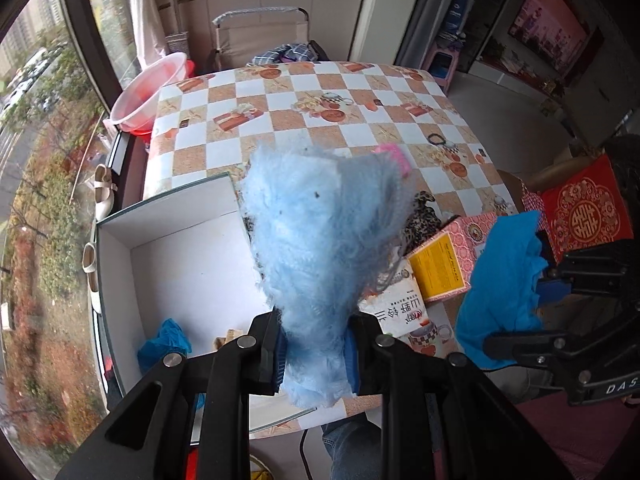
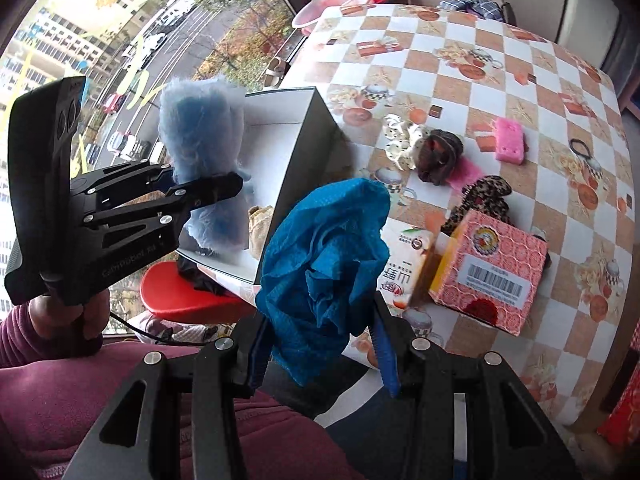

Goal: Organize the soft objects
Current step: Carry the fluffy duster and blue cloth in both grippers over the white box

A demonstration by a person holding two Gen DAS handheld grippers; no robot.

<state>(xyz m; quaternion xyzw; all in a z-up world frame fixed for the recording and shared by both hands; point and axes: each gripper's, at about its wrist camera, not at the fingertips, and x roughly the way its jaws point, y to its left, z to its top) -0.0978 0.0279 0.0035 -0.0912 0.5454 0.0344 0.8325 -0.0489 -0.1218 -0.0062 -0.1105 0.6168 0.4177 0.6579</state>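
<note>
Left wrist view shows the left gripper (image 1: 316, 354) clamped on a fluffy light-blue tuft (image 1: 320, 240) beside the open white box (image 1: 168, 216). Right gripper (image 2: 320, 356) pinches a crumpled blue cloth (image 2: 328, 248) near the box's wall. Each should probably be carried fully over the box's opening before the grip loosens, so neither catches on the rim.

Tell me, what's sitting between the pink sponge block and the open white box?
In the right wrist view, a dark brown scrunchie and cream polka-dot fabric lie between the pink sponge block and the open white box.
</note>
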